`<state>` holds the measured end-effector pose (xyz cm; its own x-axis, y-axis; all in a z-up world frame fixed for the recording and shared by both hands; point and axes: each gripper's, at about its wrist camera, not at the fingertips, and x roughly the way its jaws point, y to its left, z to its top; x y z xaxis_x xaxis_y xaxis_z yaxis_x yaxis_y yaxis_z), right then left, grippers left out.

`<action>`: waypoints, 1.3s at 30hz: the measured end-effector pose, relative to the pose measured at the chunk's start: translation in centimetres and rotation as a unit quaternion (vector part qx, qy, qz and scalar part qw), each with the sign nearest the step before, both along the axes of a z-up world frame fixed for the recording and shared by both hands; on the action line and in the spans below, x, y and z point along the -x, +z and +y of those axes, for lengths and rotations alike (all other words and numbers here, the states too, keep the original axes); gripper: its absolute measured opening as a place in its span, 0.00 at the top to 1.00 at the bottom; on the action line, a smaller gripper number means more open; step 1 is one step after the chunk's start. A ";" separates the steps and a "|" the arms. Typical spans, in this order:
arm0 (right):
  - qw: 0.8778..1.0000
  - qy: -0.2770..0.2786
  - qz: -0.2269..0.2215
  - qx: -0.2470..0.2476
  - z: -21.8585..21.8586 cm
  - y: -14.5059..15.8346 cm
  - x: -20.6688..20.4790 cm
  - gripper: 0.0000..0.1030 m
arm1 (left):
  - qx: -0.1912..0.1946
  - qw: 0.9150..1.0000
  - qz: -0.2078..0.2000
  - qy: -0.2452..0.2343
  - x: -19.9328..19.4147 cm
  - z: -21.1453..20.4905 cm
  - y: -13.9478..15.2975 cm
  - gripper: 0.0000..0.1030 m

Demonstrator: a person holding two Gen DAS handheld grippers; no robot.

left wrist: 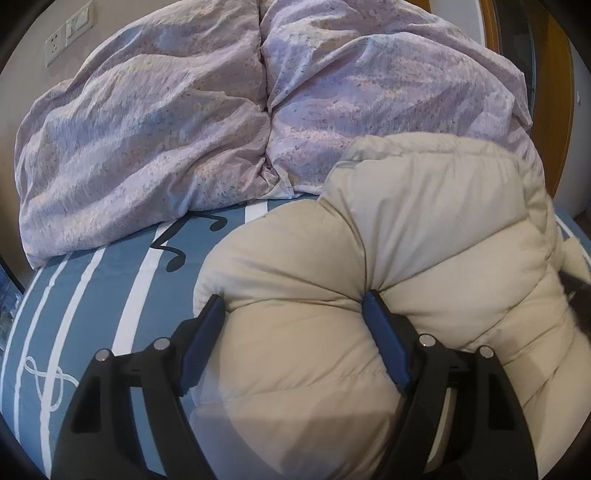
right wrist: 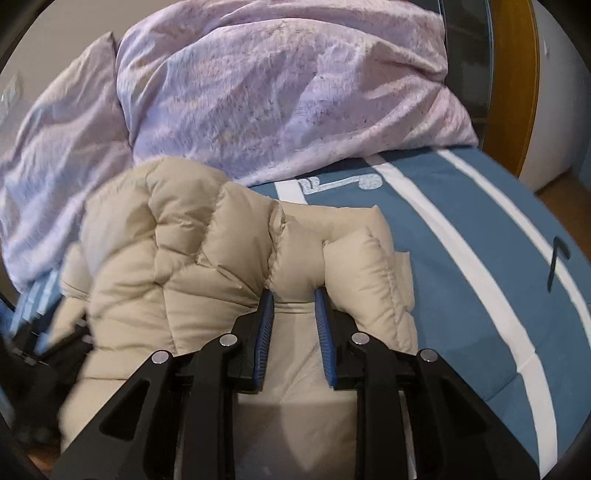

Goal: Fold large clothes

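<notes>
A beige puffer jacket (left wrist: pixel 406 251) lies bunched on the blue bed sheet (left wrist: pixel 110 280). My left gripper (left wrist: pixel 293 301) has its jaws wide apart around a thick puffed roll of the jacket, both blue pads pressing into it. In the right wrist view the jacket (right wrist: pixel 177 251) is folded into a mound. My right gripper (right wrist: pixel 293 295) has its jaws close together, pinching a thick fold of the jacket. The left gripper shows blurred at the left edge (right wrist: pixel 40 332).
A crumpled lilac duvet (left wrist: pixel 166 122) is piled across the far side of the bed, also in the right wrist view (right wrist: pixel 280 92). The blue sheet with white stripes (right wrist: pixel 480 266) extends to the right. Wall sockets (left wrist: pixel 68 31) are at upper left.
</notes>
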<state>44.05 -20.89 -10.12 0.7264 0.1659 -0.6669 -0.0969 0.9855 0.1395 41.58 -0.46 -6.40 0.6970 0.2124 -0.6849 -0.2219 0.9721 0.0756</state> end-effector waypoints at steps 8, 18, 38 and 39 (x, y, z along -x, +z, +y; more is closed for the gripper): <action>1.000 -0.016 -0.010 0.020 0.3 -1.3 -0.4 0.76 | 0.009 1.000 -0.004 0.006 0.0 0.2 -0.1 0.22; 0.999 -0.019 0.002 0.042 0.9 -1.5 -0.8 0.76 | 0.010 1.000 0.009 0.020 -0.4 0.7 -0.4 0.14; 0.999 -0.019 0.006 0.027 0.5 -1.4 -0.9 0.76 | 0.013 0.999 0.026 0.025 -1.0 1.2 -0.8 0.09; 0.999 -0.019 0.006 0.027 0.5 -1.4 -0.9 0.76 | 0.013 0.999 0.026 0.025 -1.0 1.2 -0.8 0.09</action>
